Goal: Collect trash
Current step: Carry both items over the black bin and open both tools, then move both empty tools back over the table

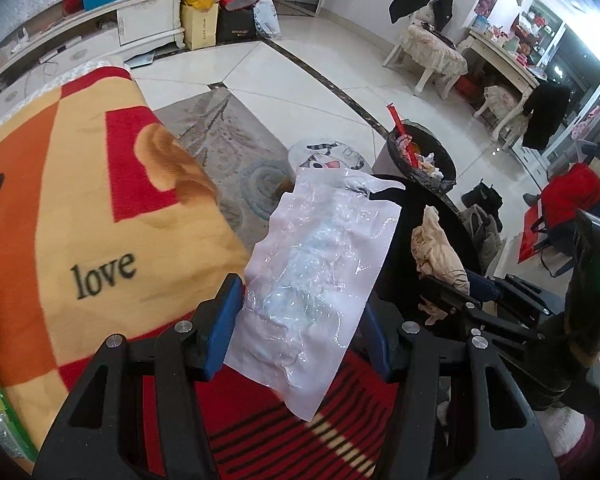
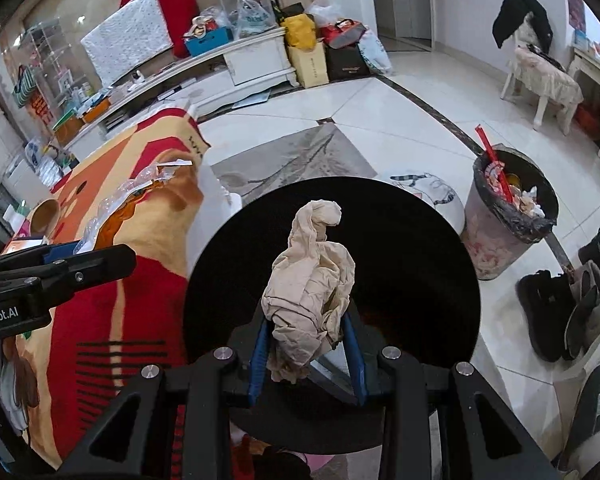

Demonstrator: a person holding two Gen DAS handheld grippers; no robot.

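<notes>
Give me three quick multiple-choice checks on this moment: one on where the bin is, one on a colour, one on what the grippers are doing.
1. Where does the trash bin stand?
A. on the blanket
B. on the tiled floor, beside the shoes
C. on the white cabinet

2. What colour is the crumpled paper in the right gripper?
A. beige
B. blue
C. green

3. What does the left gripper hold?
A. nothing
B. a shoe
C. a clear plastic wrapper

Answers: 1 B, the bin sits on the tiles near the dark shoes. 2 A, the wad between the blue pads is beige. 3 C, the wrapper sticks out from between its pads.
</notes>
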